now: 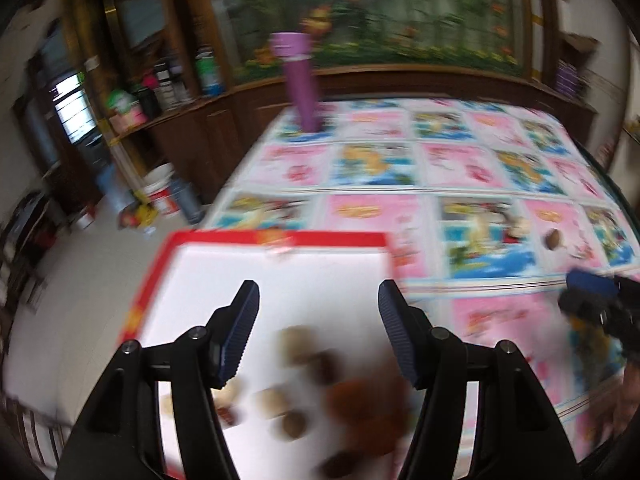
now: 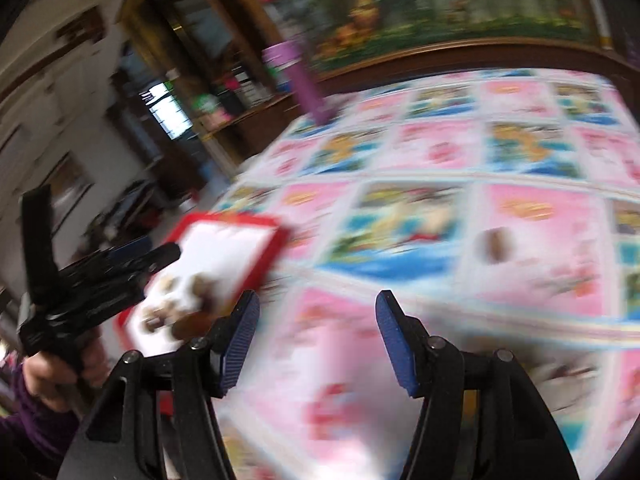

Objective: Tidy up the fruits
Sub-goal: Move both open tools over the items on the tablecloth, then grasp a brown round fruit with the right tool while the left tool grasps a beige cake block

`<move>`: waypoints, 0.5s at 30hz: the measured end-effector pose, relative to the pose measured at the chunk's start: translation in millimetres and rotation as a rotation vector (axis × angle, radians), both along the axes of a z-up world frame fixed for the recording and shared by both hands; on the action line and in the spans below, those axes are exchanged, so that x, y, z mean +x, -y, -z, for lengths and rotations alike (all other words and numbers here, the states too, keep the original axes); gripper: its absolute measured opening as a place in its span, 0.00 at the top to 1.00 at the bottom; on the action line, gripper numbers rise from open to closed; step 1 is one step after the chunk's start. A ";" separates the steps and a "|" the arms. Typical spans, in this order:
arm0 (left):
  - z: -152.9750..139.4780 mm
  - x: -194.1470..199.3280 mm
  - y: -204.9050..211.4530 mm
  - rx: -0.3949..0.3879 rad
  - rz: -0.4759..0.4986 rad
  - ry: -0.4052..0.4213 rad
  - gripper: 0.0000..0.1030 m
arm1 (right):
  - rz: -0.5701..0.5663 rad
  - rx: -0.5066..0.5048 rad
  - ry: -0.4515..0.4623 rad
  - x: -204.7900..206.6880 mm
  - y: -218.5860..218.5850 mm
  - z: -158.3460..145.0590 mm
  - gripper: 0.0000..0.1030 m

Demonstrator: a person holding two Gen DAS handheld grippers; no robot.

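A: What sat nearest the left wrist camera?

B: The left gripper [image 1: 319,300], its two black arms tipped with ribbed blue pads. The jaws stood apart with nothing between them.

A: And just beyond it?

B: A shallow white tray with a red rim [image 1: 280,238] lay under the jaws. Blurred brown and tan fruits [image 1: 298,344] were heaped at its near end, partly behind the gripper's arms. I could not tell them apart by kind.

A: The right side?

B: The right gripper [image 2: 318,304] was parted to about the same width, also empty, above a glossy tablecloth of pink and blue cartoon panels [image 2: 532,240]. One small brown fruit [image 2: 496,245] lay alone on a pink panel, well apart from the tray [image 2: 256,264]. The left view showed that same fruit [image 1: 553,239] near the right gripper's blue tip [image 1: 592,280].

A: Farther out?

B: A tall purple tumbler [image 1: 301,80] stood upright at the table's far left corner. Behind it ran dark wooden shelving [image 1: 132,92] with bottles, and a large flowery landscape picture [image 1: 380,8] on the wall. In the right view, a hand [image 2: 52,376] in a purple sleeve gripped the left gripper's handle.
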State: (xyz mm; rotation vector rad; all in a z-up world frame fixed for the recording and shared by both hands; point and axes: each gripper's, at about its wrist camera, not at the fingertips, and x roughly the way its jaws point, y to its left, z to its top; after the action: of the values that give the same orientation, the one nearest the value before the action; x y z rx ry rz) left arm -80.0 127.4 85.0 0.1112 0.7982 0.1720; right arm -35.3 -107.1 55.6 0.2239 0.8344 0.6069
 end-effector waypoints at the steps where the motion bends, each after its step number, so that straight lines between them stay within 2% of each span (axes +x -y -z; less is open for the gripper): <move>1: 3.6 11.0 15.2 -0.008 0.040 -0.011 0.39 | 0.028 -0.020 -0.002 5.4 7.2 0.7 0.42; 4: 16.9 40.8 53.4 -0.006 0.115 -0.050 0.39 | 0.104 -0.084 -0.002 26.9 27.1 4.4 0.42; 7: 25.5 60.1 78.9 -0.034 0.167 -0.088 0.39 | 0.110 -0.127 -0.014 44.9 27.4 11.8 0.48; 11: 26.6 72.3 99.1 -0.047 0.193 -0.105 0.39 | 0.114 -0.243 -0.016 61.2 16.2 27.1 0.64; 13: 27.3 77.7 102.8 -0.052 0.197 -0.114 0.39 | 0.108 -0.252 -0.022 65.3 14.0 32.2 0.68; 15: 29.7 81.2 106.8 -0.048 0.195 -0.124 0.39 | 0.099 -0.257 -0.032 68.0 12.5 36.5 0.77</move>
State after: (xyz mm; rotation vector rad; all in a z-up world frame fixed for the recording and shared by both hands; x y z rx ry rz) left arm 1.2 20.6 55.4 0.1544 0.9087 -0.0386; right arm 32.6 -119.6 19.1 0.0402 0.9173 0.3989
